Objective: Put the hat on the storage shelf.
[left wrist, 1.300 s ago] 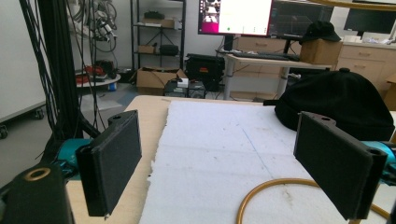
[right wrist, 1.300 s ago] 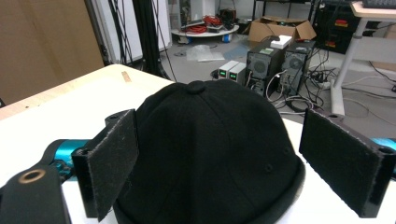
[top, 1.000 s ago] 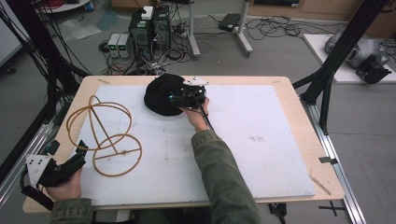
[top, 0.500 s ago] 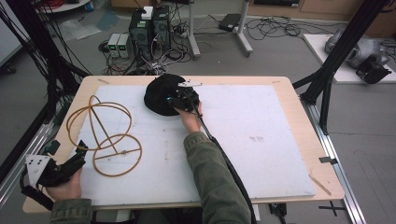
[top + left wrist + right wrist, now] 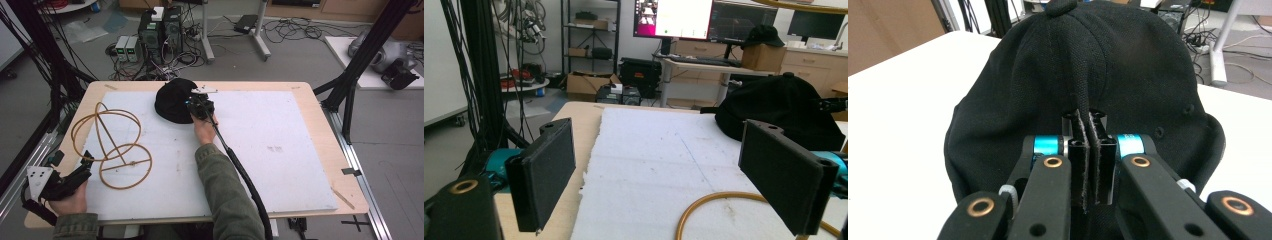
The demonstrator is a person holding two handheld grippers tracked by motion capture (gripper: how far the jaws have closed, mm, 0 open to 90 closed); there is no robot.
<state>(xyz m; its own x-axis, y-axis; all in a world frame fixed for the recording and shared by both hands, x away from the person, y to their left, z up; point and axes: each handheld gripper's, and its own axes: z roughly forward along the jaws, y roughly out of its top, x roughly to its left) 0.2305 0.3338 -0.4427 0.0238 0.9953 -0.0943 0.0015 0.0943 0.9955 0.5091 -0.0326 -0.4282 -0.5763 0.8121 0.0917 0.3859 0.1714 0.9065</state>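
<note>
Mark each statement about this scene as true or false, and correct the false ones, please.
1. The right claw is shut on a fold of the black cap. True; it has just been closing.
2. The left claw holds the wire stand. False: its jaws are open, with nothing gripped.
3. The cap lies on the white foam sheet. True.
4. The wire stand is on the table's right side. False: it stands at the left, near the left claw.
</note>
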